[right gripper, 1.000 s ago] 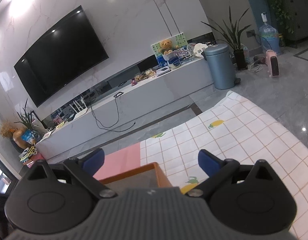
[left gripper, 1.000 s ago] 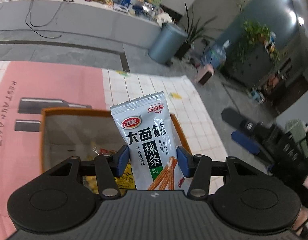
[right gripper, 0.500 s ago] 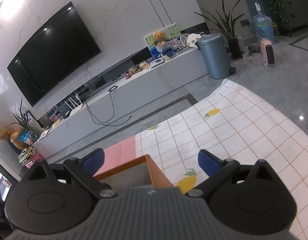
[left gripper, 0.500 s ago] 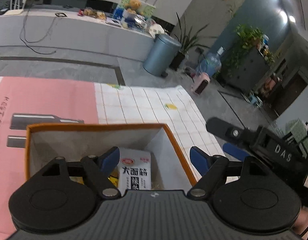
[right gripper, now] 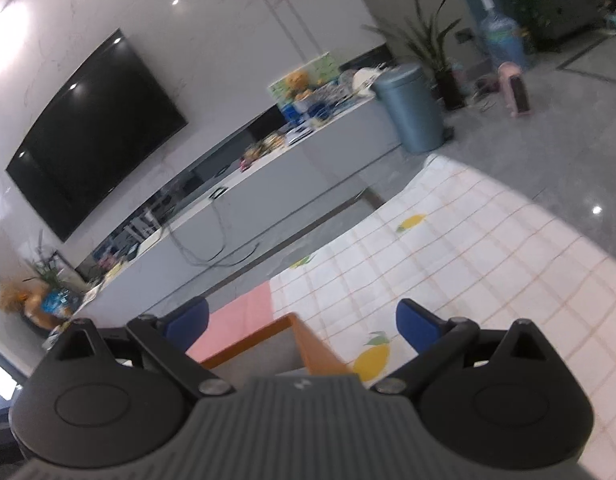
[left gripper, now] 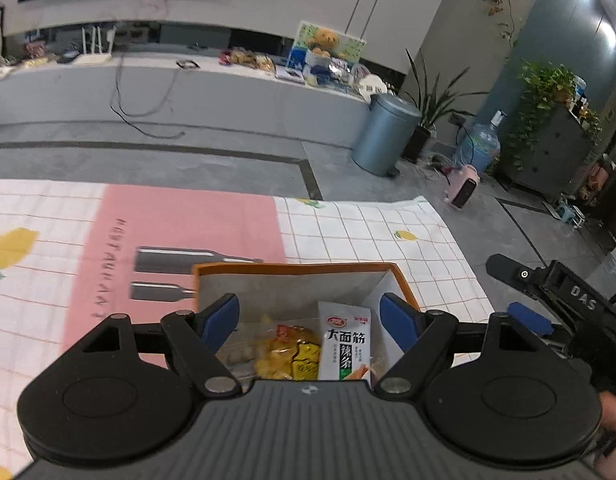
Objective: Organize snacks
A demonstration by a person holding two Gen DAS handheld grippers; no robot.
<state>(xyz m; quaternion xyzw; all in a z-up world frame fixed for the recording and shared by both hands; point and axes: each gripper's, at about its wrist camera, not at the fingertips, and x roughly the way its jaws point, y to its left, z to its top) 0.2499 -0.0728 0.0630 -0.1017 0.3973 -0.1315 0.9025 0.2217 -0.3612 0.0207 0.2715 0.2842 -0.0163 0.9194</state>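
Observation:
An orange-rimmed storage box [left gripper: 295, 267] stands on the checked cloth. Inside it lies a white snack packet [left gripper: 346, 340] with black characters, next to a yellow bag of snacks [left gripper: 285, 354]. My left gripper [left gripper: 310, 320] hovers above the box, open, with nothing between its blue pads. In the right wrist view the right gripper [right gripper: 303, 326] is open and empty too, just over the box's orange corner [right gripper: 308, 340]. The right gripper [left gripper: 548, 300] also shows at the right edge of the left wrist view.
A white checked cloth [left gripper: 372, 228] with lemon prints and a pink panel [left gripper: 179, 228] covers the table. Beyond the table's far edge are grey floor, a long low cabinet [left gripper: 187, 92], a blue-grey bin [left gripper: 384, 134], plants and a wall television [right gripper: 91, 132].
The left gripper opened and let go of the white packet, which dropped into the box. It then rose and drew back. The right gripper's view rolled slightly.

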